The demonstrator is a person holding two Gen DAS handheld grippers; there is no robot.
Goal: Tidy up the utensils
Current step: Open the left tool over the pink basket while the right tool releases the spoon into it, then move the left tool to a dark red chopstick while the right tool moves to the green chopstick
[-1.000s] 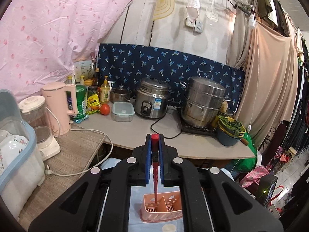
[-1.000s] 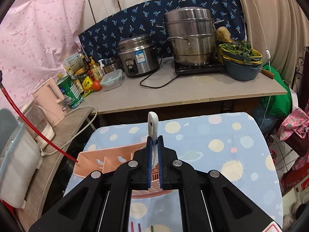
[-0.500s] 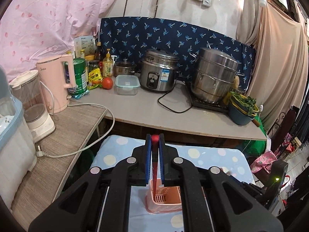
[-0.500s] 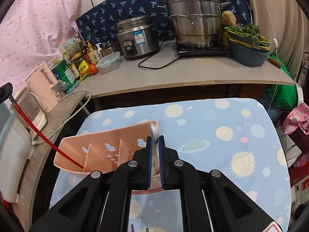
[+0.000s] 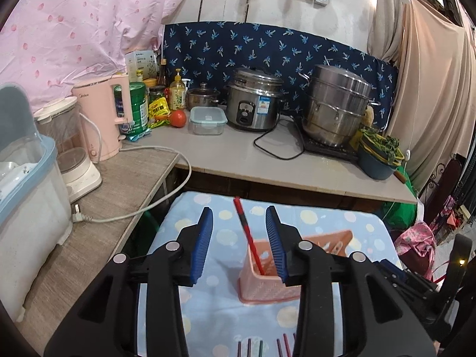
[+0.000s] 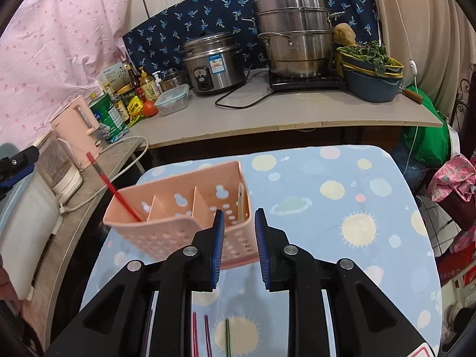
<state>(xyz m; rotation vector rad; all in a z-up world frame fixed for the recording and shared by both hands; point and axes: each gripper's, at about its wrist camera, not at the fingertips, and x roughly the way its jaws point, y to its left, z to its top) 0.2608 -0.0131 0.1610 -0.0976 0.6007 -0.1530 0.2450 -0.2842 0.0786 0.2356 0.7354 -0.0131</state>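
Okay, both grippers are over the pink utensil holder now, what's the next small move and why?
Probably lift both grippers clear of the holder. The left gripper has just been opening and the red chopstick leans free between its pads, tip in an end compartment. The right gripper has also been opening, its white utensil in the opposite end compartment. More chopsticks wait below.

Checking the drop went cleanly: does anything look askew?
Only slightly: the red chopstick leans out over the end compartment of the pink caddy instead of standing upright. The white spoon sits inside the opposite end.

Bright, even light — fisheye-bent, dark-cornered edges.
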